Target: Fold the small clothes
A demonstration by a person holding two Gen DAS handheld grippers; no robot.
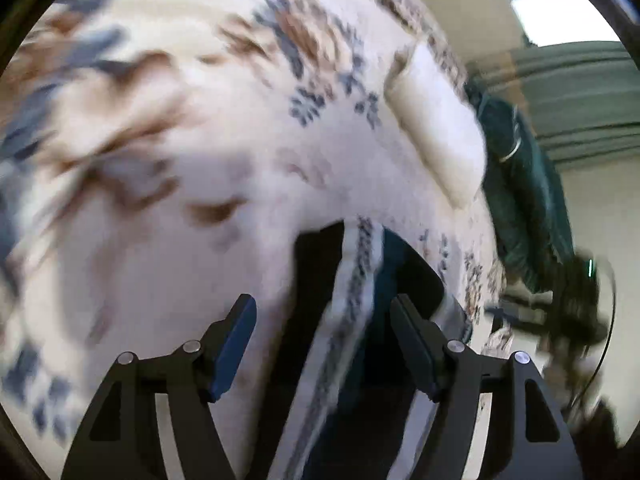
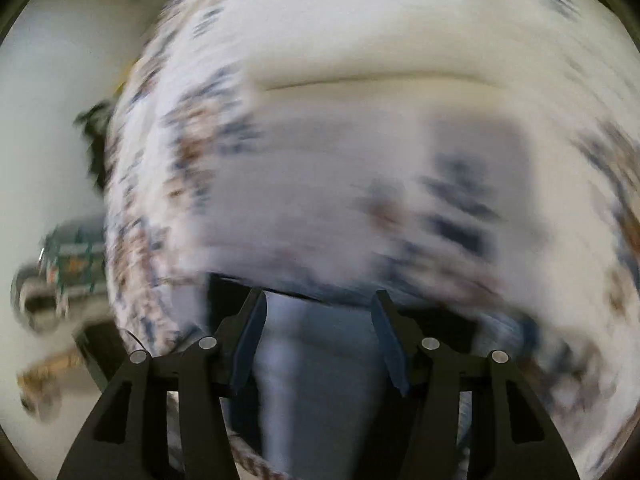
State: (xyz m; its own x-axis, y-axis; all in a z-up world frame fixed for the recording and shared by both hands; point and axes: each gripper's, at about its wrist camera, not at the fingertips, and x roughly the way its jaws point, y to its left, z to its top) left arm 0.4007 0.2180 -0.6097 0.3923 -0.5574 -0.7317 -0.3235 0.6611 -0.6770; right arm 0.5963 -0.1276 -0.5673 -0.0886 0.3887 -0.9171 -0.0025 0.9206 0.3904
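Observation:
A white cloth surface (image 1: pixel 180 120) with a blue and brown flower print fills most of the left wrist view. A folded cream garment (image 1: pixel 436 128) lies on it at the upper right. My left gripper (image 1: pixel 322 304) is open, and a patterned white strip of cloth (image 1: pixel 352 280) hangs between its fingers without being pinched. In the blurred right wrist view the same printed cloth (image 2: pixel 360 160) fills the frame, with a cream fold (image 2: pixel 380 76) across the top. My right gripper (image 2: pixel 318 300) is open over a grey-white cloth (image 2: pixel 296 360).
A dark green garment (image 1: pixel 520 184) lies beyond the cloth's right edge. Dark cables and gear (image 1: pixel 576 304) sit at the lower right. Green curtains (image 1: pixel 580 92) and a window are behind. In the right wrist view a green-and-white object (image 2: pixel 68 256) sits at the left.

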